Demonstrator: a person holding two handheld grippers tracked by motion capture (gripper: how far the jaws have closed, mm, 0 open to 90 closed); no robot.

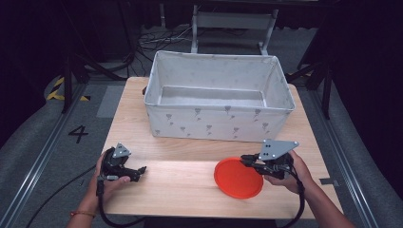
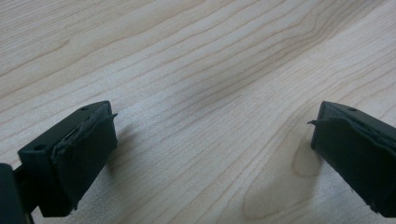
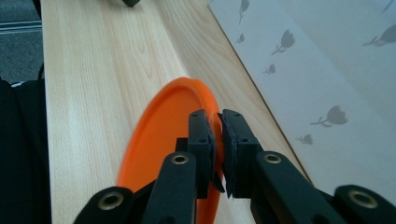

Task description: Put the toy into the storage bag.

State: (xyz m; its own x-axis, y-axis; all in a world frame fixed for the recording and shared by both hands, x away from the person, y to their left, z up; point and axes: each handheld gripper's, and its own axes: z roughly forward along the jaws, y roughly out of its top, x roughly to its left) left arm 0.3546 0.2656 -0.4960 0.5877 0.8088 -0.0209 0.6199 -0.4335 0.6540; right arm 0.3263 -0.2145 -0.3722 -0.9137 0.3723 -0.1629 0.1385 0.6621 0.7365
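Round orange plastic plate: smooth, shallow, with a raised rim; it sits at about 5 o'clock on the table, in front of the bin. Your right gripper has its black jaws pressed together on the rim at the plate's 2 o'clock edge.

Pale wooden table: flat rectangular top with fine straight grain.

Grey-white fabric storage bin: soft-walled, rectangular, open at the top, printed with small grey flowers; it stands at 12 o'clock on the table.

Your left gripper: black body with a grey three-cornered plate, at 8 o'clock on the table, well apart from the plate; its jaws are spread wide with nothing between them.

View notes: the high view gives you the whole layout and both hands. The right gripper view shows the pinch closely, the plate's rim tilted against the wood and the flower print beside it. The left gripper view shows the rough padding on the fingertips and bare wood grain.
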